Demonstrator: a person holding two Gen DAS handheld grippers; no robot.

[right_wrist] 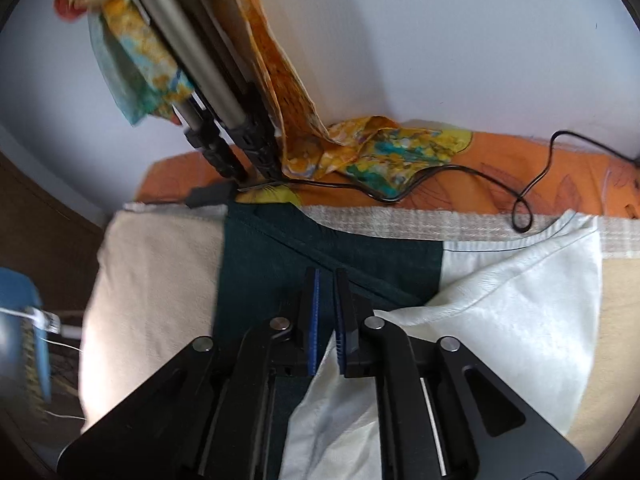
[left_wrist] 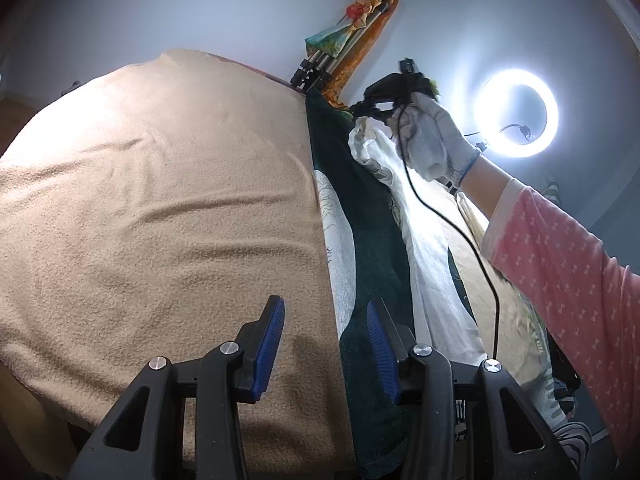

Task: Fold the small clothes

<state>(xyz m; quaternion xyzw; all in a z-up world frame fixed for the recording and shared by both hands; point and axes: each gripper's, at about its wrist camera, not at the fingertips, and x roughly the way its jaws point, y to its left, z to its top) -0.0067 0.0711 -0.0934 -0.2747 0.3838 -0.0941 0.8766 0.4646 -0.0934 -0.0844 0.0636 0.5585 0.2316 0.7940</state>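
A dark green and white garment (left_wrist: pixel 372 240) lies stretched along the beige blanket (left_wrist: pixel 160 200). My left gripper (left_wrist: pixel 326 304) hovers low over the garment's near end, jaws apart with nothing pinched between the blue pads (left_wrist: pixel 272 332). At the far end a gloved hand (left_wrist: pixel 428 136) holds my right gripper (left_wrist: pixel 362 110), which lifts a bunched white corner of the cloth. In the right wrist view the right gripper (right_wrist: pixel 327 274) has its pads nearly together, with white fabric (right_wrist: pixel 320 384) rising between them over the green panel (right_wrist: pixel 260 264).
A lit ring light (left_wrist: pixel 518 112) stands at the right. Tripod legs (right_wrist: pixel 224 120) draped with a colourful scarf (right_wrist: pixel 384 148) stand at the bed's far edge by the wall. A black cable (right_wrist: pixel 532 184) loops over the orange sheet (right_wrist: pixel 560 160). A pink sleeve (left_wrist: pixel 560 272) crosses the right side.
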